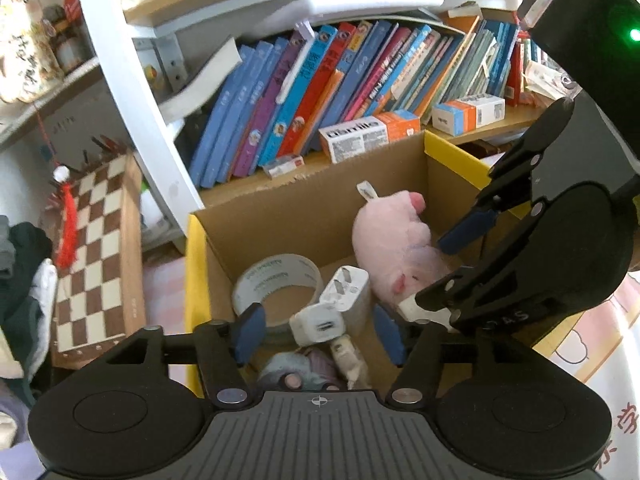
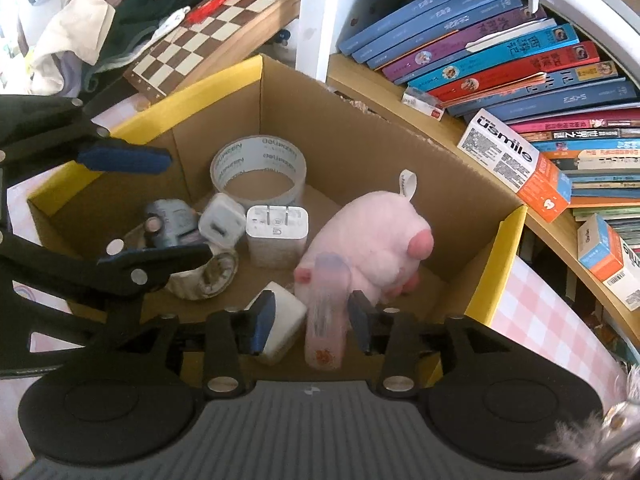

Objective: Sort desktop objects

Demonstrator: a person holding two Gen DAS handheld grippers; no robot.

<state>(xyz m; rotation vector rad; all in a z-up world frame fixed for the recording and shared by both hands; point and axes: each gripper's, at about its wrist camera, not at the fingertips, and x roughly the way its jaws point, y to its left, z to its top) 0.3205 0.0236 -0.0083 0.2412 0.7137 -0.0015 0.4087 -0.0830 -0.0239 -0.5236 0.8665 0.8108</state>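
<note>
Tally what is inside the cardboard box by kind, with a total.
Pink plush toy: 1
Roll of tape: 1
White chargers/adapters: 3
Wristwatch: 1
Translucent pink tube, blurred: 1
Small blue-grey item, kind unclear: 1
Total: 8

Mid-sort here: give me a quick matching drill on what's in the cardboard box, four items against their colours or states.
Items:
1. plush toy
2. tape roll
3. larger charger
4. small tube

Descriptions:
A. prongs pointing up
B. pink, with a white tag loop
C. translucent, between the right gripper fingers, not gripped
D. a ring lying flat near the box's back corner

Pairs: 1-B, 2-D, 3-A, 4-C
</note>
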